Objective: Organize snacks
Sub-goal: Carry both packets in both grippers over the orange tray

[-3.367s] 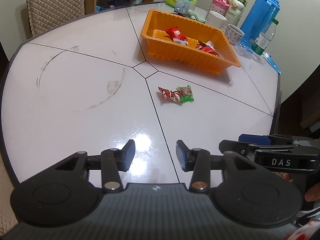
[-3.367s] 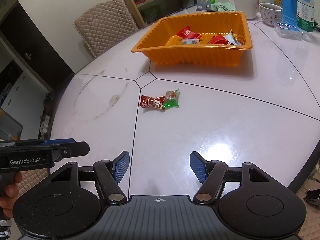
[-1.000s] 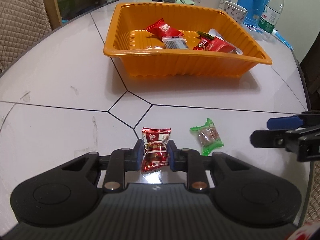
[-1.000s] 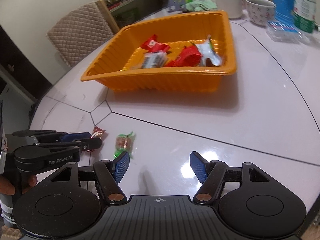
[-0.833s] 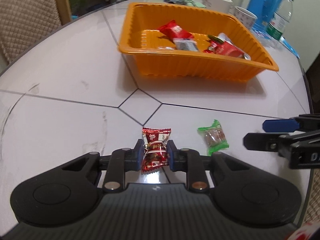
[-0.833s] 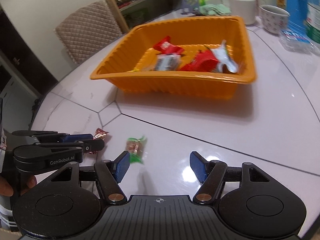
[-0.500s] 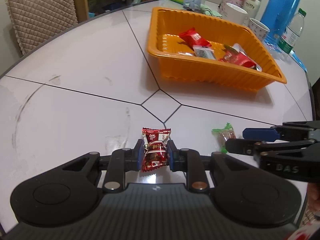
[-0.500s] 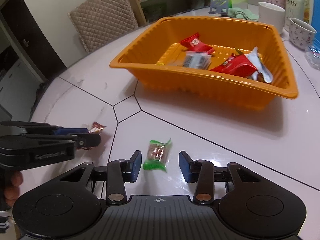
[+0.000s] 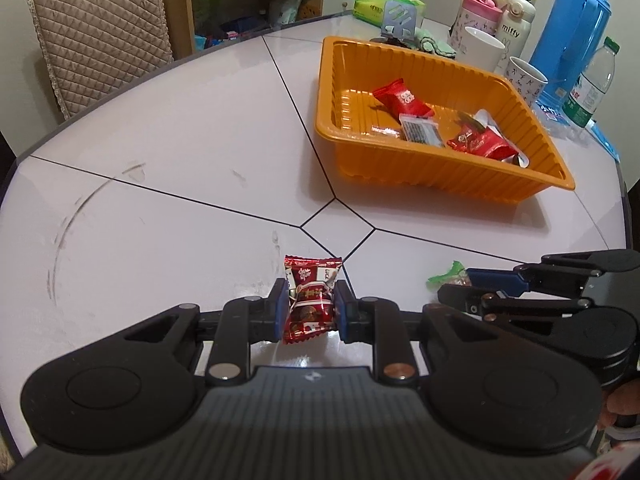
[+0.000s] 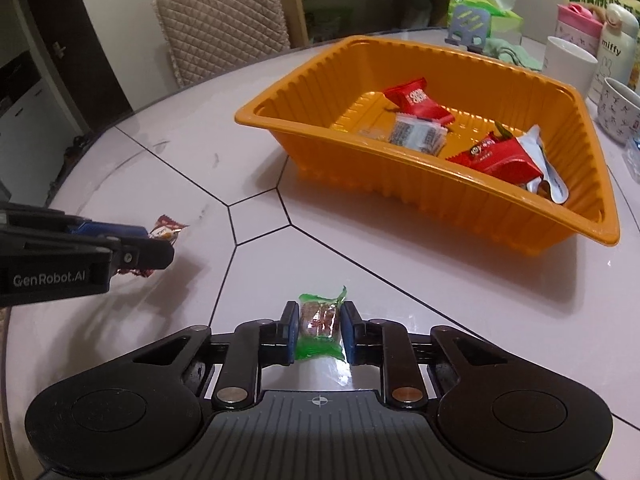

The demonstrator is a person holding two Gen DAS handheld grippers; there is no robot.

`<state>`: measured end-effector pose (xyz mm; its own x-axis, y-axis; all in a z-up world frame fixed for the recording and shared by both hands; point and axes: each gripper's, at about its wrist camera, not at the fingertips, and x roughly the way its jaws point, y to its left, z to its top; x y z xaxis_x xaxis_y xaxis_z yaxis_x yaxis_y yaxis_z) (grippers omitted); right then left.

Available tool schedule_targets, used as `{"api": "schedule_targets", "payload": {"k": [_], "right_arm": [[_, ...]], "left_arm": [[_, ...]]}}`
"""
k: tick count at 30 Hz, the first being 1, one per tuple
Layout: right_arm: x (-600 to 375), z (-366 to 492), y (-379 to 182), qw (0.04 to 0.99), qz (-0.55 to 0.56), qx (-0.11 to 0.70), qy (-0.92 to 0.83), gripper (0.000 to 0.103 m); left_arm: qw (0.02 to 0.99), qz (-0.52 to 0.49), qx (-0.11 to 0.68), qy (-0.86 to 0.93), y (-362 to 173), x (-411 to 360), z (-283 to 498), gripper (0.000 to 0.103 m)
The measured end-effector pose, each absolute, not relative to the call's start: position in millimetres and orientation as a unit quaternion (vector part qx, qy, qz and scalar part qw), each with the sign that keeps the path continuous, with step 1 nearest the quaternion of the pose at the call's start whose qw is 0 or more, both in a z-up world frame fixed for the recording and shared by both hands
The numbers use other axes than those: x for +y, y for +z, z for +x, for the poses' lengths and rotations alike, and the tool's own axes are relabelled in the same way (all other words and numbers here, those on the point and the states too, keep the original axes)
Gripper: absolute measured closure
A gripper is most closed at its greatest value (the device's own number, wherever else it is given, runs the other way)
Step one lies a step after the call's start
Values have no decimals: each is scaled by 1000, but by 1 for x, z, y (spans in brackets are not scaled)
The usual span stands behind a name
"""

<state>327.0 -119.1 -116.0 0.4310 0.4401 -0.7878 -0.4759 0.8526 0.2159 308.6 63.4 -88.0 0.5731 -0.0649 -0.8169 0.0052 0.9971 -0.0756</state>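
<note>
Two black handheld grippers with blue finger pads work side by side over a round white table (image 9: 168, 184) whose top is divided by thin dark seams. The left gripper (image 9: 310, 307) is clamped on a small red foil-wrapped candy (image 9: 310, 300), which stands upright between the pads with its crimped top edge above them. The right gripper (image 10: 319, 333) has its jaws closing on a small candy in a clear wrapper with green ends (image 10: 319, 325); the pads sit against the wrapper's two sides, and the candy is just above the glossy tabletop. In the right wrist view the left gripper's fingers come in from the left edge with the red candy's end showing at their tip; in the left wrist view the right gripper reaches in from the right edge with a bit of green wrapper at its tip. Beyond both, on the far side of the table's small central tile, sits a ribbed orange plastic tray (image 10: 440, 200). It holds a red snack packet (image 10: 416, 102), a clear packet with dark print (image 10: 418, 136) and another red packet lying against a silver one (image 10: 504, 158). Behind the tray stand a white mug (image 9: 480, 50), a patterned cup (image 9: 524, 80), a tall blue thermos jug (image 9: 570, 36) and a clear water bottle with a green cap (image 9: 592, 84). A chair with a beige quilted cover (image 9: 104, 36) stands at the table's far edge.
</note>
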Motion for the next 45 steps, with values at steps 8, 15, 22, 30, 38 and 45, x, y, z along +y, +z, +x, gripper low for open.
{"api": "schedule_targets", "payload": {"k": [8, 15, 22, 30, 38, 45], "right_arm": [[-138, 325, -92, 849, 7, 449, 280, 81], [-162, 327, -62, 856, 35, 431, 283, 81], [-189, 349, -31, 871, 64, 406, 269, 81], [-213, 393, -11, 883, 90, 389, 246, 81], [-223, 436, -14, 884, 114, 386, 236, 81], [-224, 466, -28, 884, 119, 393, 225, 81]], "left_arm": [[893, -26, 449, -19, -71, 60, 307, 82], [904, -17, 426, -24, -48, 54, 311, 82], [918, 0, 394, -35, -21, 39, 336, 82], [928, 8, 370, -49, 1, 13, 384, 82], [925, 9, 375, -58, -5, -9, 434, 81], [918, 21, 393, -52, -23, -19, 472, 81]]}}
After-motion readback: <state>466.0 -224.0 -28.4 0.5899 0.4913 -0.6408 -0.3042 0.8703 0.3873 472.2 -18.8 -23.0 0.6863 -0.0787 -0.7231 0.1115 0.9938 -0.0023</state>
